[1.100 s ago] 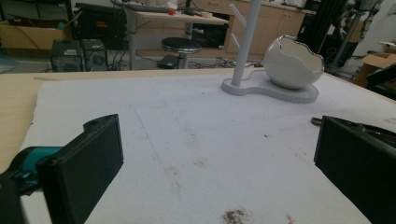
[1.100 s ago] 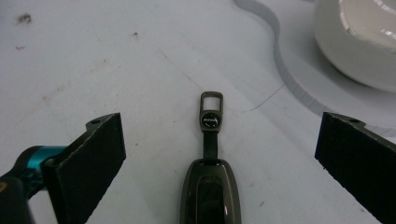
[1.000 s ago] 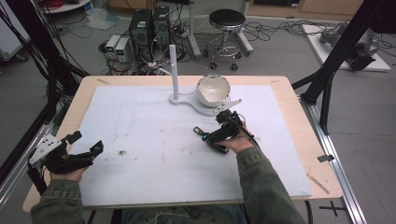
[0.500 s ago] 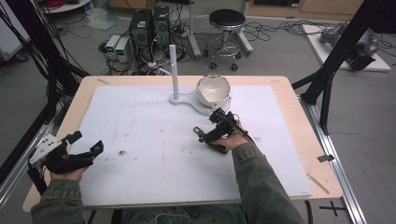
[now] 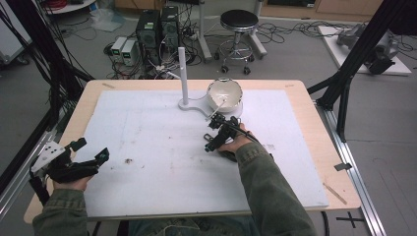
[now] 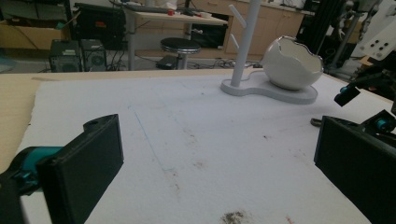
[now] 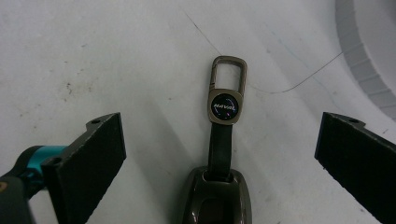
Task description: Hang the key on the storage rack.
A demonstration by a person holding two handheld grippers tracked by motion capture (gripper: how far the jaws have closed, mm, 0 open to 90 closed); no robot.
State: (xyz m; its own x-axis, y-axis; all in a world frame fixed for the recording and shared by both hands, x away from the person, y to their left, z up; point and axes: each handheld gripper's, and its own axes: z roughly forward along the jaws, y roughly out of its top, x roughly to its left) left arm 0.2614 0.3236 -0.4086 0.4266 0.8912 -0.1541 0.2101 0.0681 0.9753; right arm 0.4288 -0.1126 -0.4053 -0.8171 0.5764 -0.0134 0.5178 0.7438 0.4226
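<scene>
Left gripper [image 5: 89,157] hangs low over the worktop's [image 5: 147,132] near edge, jaws wide apart, nothing between them. Right gripper [image 7: 219,140] hovers with jaws spread, the key fob [image 7: 219,186] lying flat between them, its clip [image 7: 228,88] pointing ahead. Risk: the flat fob could skid or tilt if the jaws close unevenly. The high view hides the fob behind the hand; the left gripper view shows the egg-shaped bowl [image 6: 292,63] on its stand [image 6: 261,86] ahead.
</scene>
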